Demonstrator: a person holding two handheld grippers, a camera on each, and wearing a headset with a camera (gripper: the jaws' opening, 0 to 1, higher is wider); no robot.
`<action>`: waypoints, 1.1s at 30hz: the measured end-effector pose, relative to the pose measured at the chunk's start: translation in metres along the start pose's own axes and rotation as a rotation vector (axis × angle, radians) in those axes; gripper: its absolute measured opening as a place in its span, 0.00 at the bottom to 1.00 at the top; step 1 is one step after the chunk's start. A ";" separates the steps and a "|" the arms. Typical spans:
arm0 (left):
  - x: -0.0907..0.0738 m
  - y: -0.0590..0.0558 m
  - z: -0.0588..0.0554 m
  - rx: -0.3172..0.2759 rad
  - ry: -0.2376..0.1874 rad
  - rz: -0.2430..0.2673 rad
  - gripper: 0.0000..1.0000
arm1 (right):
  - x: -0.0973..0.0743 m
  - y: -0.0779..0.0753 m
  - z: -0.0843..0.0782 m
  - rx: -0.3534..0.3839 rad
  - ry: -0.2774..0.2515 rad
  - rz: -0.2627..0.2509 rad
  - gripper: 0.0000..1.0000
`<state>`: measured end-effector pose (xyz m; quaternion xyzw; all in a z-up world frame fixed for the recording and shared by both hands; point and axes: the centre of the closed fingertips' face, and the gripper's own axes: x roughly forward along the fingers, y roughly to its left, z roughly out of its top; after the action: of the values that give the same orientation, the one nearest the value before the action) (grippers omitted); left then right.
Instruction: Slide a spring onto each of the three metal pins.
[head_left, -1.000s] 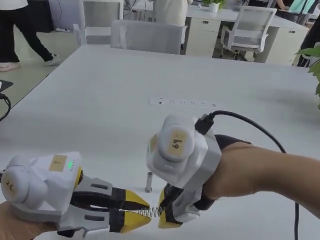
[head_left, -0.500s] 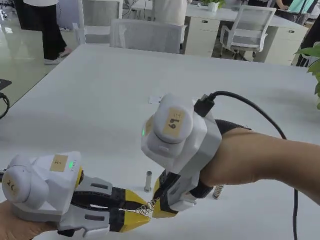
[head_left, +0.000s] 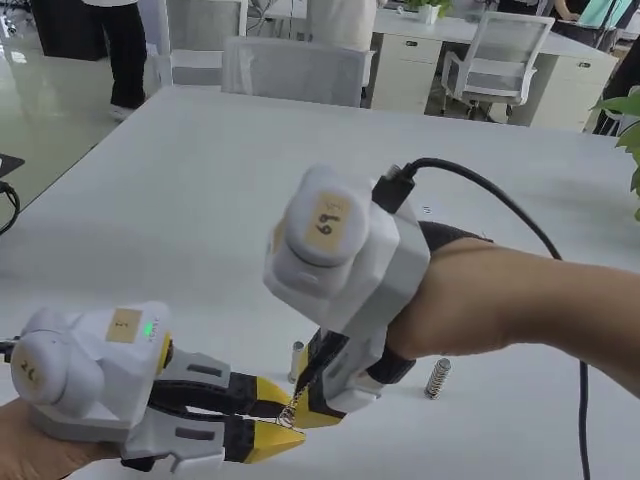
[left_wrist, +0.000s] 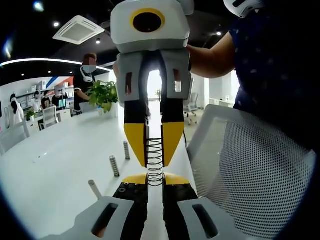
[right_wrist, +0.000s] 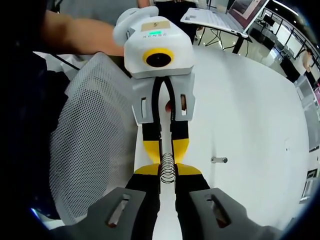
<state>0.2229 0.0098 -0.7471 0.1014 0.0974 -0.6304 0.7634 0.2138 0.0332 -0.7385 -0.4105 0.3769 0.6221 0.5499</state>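
Observation:
A small steel spring (head_left: 291, 410) is stretched between the yellow tips of both grippers, just above the white table (head_left: 200, 200). My left gripper (head_left: 268, 420) comes in from the bottom left and is shut on one end. My right gripper (head_left: 308, 405) reaches down from the right and is shut on the other end. In the left gripper view the spring (left_wrist: 155, 162) runs from my own jaws up into the right gripper (left_wrist: 154, 145). A bare metal pin (head_left: 298, 358) stands just behind the tips. Another pin (head_left: 437, 378) at the right wears a spring.
The left gripper view shows the bare pin (left_wrist: 94, 189) and two sprung pins (left_wrist: 114, 166) (left_wrist: 126, 150) in a row. A mesh chair back (left_wrist: 250, 165) is close beside me. A black cable (head_left: 480, 195) trails from the right gripper. Chairs and desks stand beyond the table's far edge.
The right gripper has moved left and tipped down toward the left gripper, so less of the spring spans the gap between them. The sprung pin at the right is now uncovered.

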 end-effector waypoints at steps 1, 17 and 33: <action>0.000 0.000 0.000 0.000 0.000 -0.001 0.03 | 0.000 0.000 0.000 0.001 0.002 0.001 0.07; 0.001 0.000 -0.002 0.010 0.010 -0.005 0.03 | 0.001 0.001 0.007 0.002 0.000 -0.002 0.07; 0.003 0.000 -0.006 0.001 0.023 -0.002 0.05 | 0.002 -0.001 0.008 -0.004 0.000 -0.007 0.07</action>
<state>0.2235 0.0088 -0.7534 0.1091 0.1061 -0.6299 0.7616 0.2137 0.0418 -0.7373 -0.4130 0.3742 0.6208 0.5513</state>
